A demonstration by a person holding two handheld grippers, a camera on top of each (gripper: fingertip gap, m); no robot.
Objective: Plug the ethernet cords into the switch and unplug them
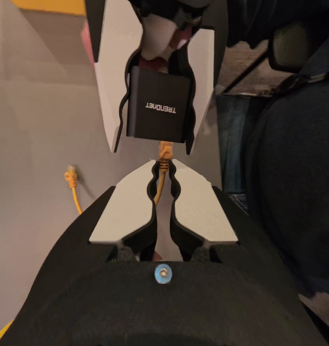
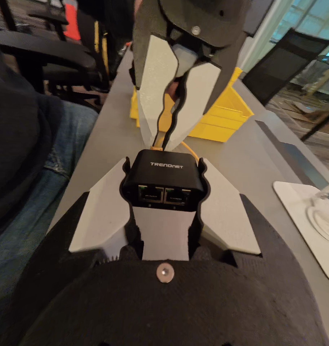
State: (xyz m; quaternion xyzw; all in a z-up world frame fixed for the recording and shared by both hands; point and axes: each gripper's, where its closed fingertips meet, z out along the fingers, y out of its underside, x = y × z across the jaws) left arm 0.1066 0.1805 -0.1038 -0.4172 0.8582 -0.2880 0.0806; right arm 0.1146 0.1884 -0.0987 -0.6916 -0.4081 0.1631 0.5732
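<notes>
Left gripper (image 1: 163, 165): jaws closed on the strain-relief boot of an orange ethernet cord (image 1: 164, 159); its plug end meets the near face of the black switch (image 1: 158, 105). Right gripper (image 1: 152, 149), opposite, clamps the switch by both sides. A second orange ethernet cord (image 1: 71, 177) lies loose on the grey table (image 1: 29, 131), left of the grippers.
</notes>
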